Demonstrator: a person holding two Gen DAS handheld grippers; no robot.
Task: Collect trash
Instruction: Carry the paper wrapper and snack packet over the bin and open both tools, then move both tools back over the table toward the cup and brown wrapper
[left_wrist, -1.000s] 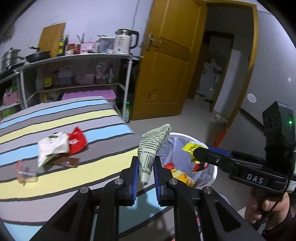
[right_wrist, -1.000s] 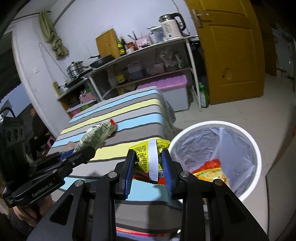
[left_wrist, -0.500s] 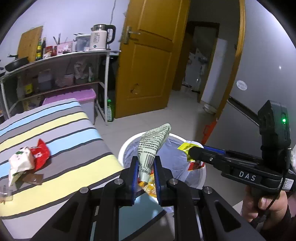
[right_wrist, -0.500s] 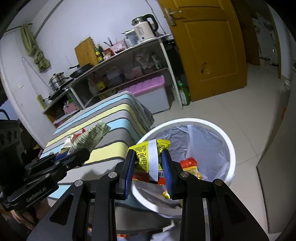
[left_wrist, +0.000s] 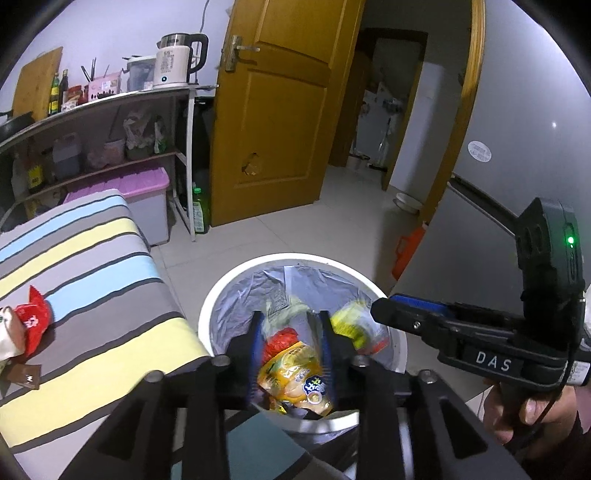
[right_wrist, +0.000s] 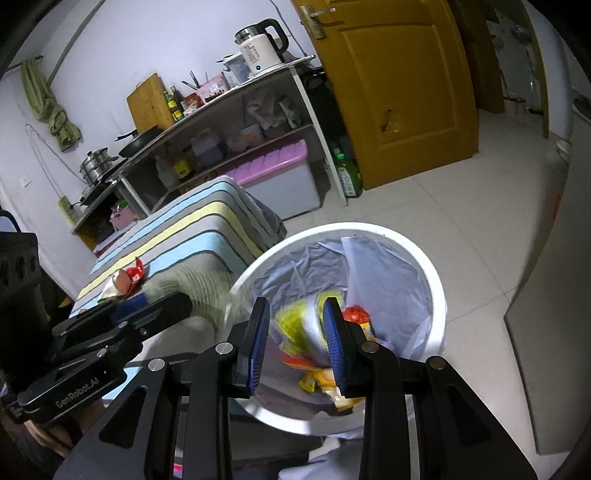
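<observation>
While both my grippers hang over the round white bin (left_wrist: 218, 295) with its crinkled grey liner, my left gripper (left_wrist: 291, 354) has just been opening, nothing between its blue ribbed pads. A blurred green-printed wrapper (right_wrist: 207, 284) streaks by the bin's rim. My right gripper (right_wrist: 295, 343) stands partly open around a blurred yellow packet (right_wrist: 299, 321); grip unclear. Glossy orange and red wrappers (left_wrist: 291, 362) lie inside.

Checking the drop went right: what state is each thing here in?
Left tongs: open, jaws just opened, nothing pressed between them.
Green-printed wrapper: loose, blurred, at the bin's rim.
Right tongs: shut on the yellow wrapper.
Trash bin: lined, partly filled.
Door: open.
Red wrapper: lying on the striped bed.
</observation>
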